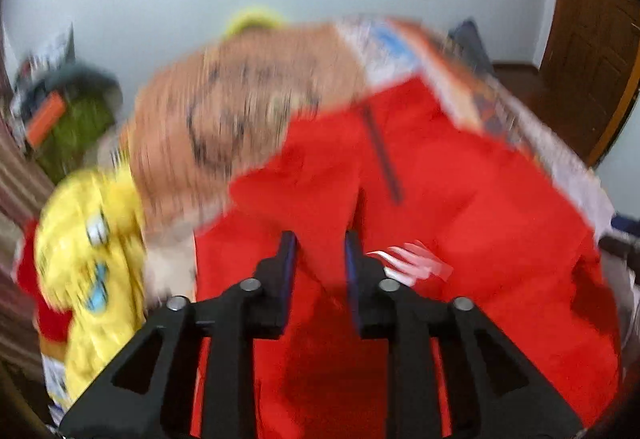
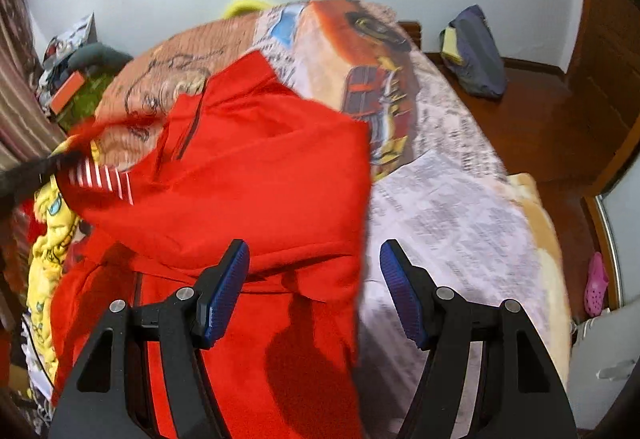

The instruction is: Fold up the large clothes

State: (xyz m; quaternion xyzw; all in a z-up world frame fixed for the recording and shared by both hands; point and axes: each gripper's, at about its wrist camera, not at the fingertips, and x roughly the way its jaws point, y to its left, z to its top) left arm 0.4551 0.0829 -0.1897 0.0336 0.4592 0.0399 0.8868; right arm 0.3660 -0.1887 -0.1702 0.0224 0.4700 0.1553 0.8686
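A large red polo shirt (image 2: 256,175) with a dark placket lies on the bed, partly folded over itself. In the blurred left wrist view my left gripper (image 1: 321,251) is shut on a fold of the red shirt (image 1: 460,199), beside its red-and-white striped sleeve cuff (image 1: 408,263). In the right wrist view the left gripper (image 2: 52,163) enters from the left, holding up that striped cuff (image 2: 100,179). My right gripper (image 2: 314,263) is open and empty, just above the shirt's right edge.
The bed is covered by a printed sheet (image 2: 460,219) with a car picture. A yellow cartoon garment (image 2: 52,223) lies at the left. A dark bag (image 2: 476,55) sits on the wooden floor. A pink shoe (image 2: 596,283) lies at the right.
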